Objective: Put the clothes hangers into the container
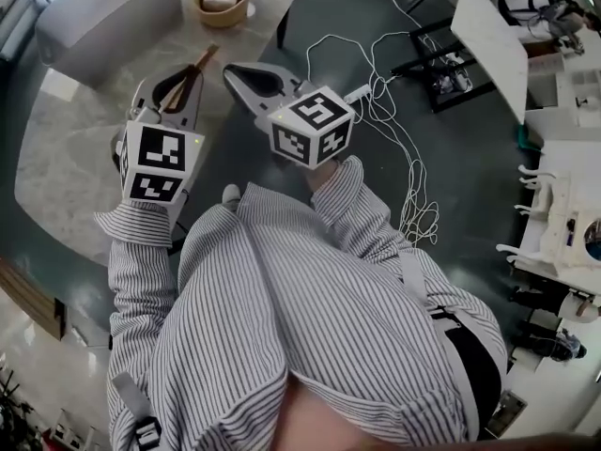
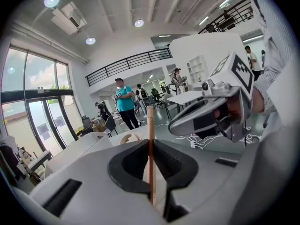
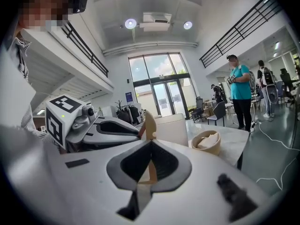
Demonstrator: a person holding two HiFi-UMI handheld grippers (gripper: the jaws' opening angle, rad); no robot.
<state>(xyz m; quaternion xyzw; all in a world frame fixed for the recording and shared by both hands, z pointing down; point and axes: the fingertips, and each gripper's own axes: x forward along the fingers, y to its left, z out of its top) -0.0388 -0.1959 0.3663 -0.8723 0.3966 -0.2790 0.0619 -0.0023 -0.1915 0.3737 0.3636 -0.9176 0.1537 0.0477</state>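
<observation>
A brown wooden clothes hanger (image 1: 203, 61) stands edge-on between the jaws of my left gripper (image 1: 180, 81), which is shut on it. In the left gripper view it is a thin upright strip (image 2: 150, 125). My right gripper (image 1: 233, 71) is close beside the left one, both held up in front of the person's chest. In the right gripper view its jaws (image 3: 150, 143) are closed on a pale wooden piece (image 3: 150, 124) that looks like an end of the same hanger. A round woven basket (image 1: 223, 0) holding pale cloth sits on the marble table (image 1: 75, 148) ahead.
A white chair (image 1: 103, 17) stands beyond the table. White cables (image 1: 394, 130) trail over the dark floor to the right, near a black frame (image 1: 446, 64) and white tables (image 1: 488, 36). People stand in the hall (image 3: 240, 90).
</observation>
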